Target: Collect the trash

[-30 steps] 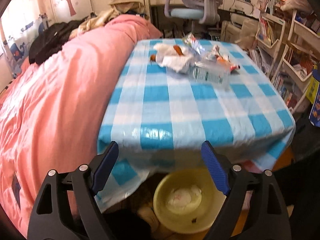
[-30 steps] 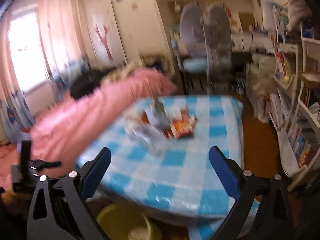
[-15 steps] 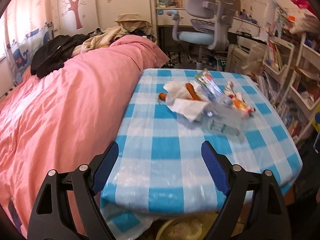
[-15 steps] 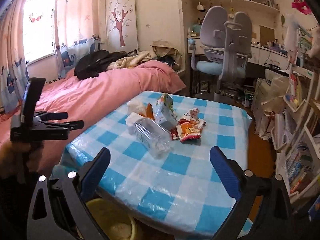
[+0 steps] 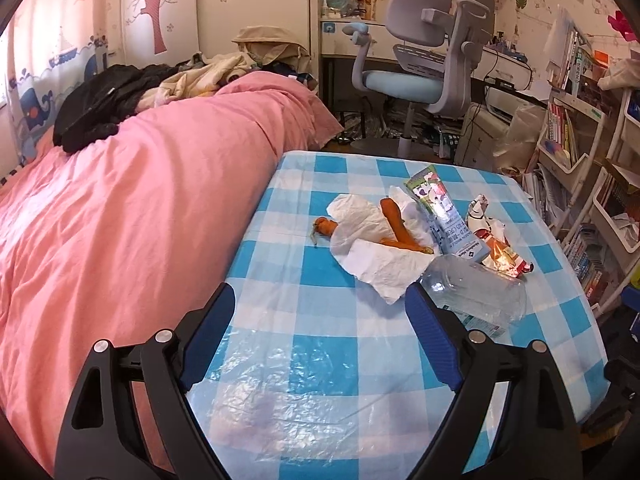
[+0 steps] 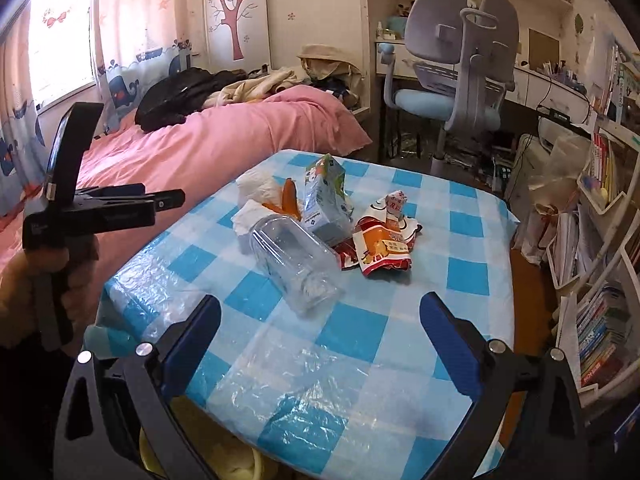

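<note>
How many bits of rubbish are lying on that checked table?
5, clustered mid-table: a clear plastic bottle nearest, crumpled tissue with carrot pieces on it, a milk carton, a snack wrapper. More may hide underneath.

Left gripper [image 5: 320, 312] spread wide, empty, above checked tablecloth [image 5: 360, 360], trash pile [image 5: 420, 240] beyond

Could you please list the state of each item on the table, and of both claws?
left claw: open, empty
right claw: open, empty
plastic bottle: on its side, empty
milk carton: crushed, leaning
snack wrapper: crumpled, torn open
white tissue: crumpled, with orange peels on it
checkered tablecloth: covered with wrinkled clear plastic
</note>
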`<state>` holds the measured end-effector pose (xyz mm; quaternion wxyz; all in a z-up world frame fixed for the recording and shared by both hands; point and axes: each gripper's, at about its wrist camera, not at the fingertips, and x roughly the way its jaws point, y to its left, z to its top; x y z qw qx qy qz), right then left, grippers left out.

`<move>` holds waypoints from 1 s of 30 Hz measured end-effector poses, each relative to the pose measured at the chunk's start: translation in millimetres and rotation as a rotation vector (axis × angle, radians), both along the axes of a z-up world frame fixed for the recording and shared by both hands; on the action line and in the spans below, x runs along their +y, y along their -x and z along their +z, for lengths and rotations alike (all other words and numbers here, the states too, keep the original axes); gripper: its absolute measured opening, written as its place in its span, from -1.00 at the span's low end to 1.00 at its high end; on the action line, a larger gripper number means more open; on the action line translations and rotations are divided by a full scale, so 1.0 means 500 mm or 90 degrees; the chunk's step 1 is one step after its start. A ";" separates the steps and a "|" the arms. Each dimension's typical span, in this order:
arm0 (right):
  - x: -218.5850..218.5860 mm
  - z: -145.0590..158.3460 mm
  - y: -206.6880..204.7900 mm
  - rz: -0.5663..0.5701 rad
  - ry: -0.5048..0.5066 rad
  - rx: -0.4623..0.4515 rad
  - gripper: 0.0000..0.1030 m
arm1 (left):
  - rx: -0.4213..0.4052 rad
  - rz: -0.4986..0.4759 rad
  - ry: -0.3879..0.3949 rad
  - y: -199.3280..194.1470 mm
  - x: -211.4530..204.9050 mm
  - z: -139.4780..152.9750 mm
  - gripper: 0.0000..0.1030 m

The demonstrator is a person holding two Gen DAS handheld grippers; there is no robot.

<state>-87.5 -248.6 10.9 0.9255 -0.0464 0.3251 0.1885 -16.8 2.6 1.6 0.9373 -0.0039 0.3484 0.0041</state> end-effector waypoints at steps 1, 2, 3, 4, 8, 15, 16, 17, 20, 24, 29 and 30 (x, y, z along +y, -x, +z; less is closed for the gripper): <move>0.007 -0.001 0.001 0.007 0.003 -0.003 0.85 | 0.001 -0.002 0.003 -0.002 0.000 0.000 0.63; 0.014 -0.001 -0.002 0.013 0.006 -0.004 0.85 | 0.003 -0.003 0.007 -0.004 0.000 -0.001 0.63; 0.020 -0.002 -0.005 0.018 0.010 -0.004 0.85 | 0.005 -0.005 0.011 -0.007 0.002 -0.002 0.63; 0.026 -0.004 -0.008 0.024 0.014 -0.003 0.85 | 0.008 -0.005 0.016 -0.010 0.004 -0.003 0.64; 0.049 -0.012 -0.027 0.044 0.021 0.009 0.85 | 0.021 0.005 0.034 -0.028 0.021 -0.010 0.64; 0.069 -0.012 -0.037 0.067 0.024 0.008 0.85 | 0.057 0.024 0.065 -0.060 0.049 -0.029 0.64; 0.070 -0.012 -0.038 0.069 0.024 0.009 0.85 | 0.061 0.025 0.067 -0.061 0.047 -0.031 0.64; 0.071 -0.013 -0.039 0.070 0.025 0.010 0.85 | 0.067 0.023 0.070 -0.065 0.045 -0.036 0.64; 0.073 -0.017 -0.048 0.072 0.028 0.013 0.85 | 0.073 0.016 0.071 -0.071 0.035 -0.042 0.64; 0.084 -0.024 -0.072 0.078 0.035 0.022 0.85 | 0.083 -0.001 0.077 -0.090 0.017 -0.053 0.64; 0.103 -0.039 -0.105 0.088 0.050 0.034 0.85 | 0.101 -0.018 0.098 -0.135 0.001 -0.081 0.64; 0.105 -0.042 -0.110 0.089 0.052 0.036 0.85 | 0.104 -0.016 0.101 -0.143 0.000 -0.086 0.64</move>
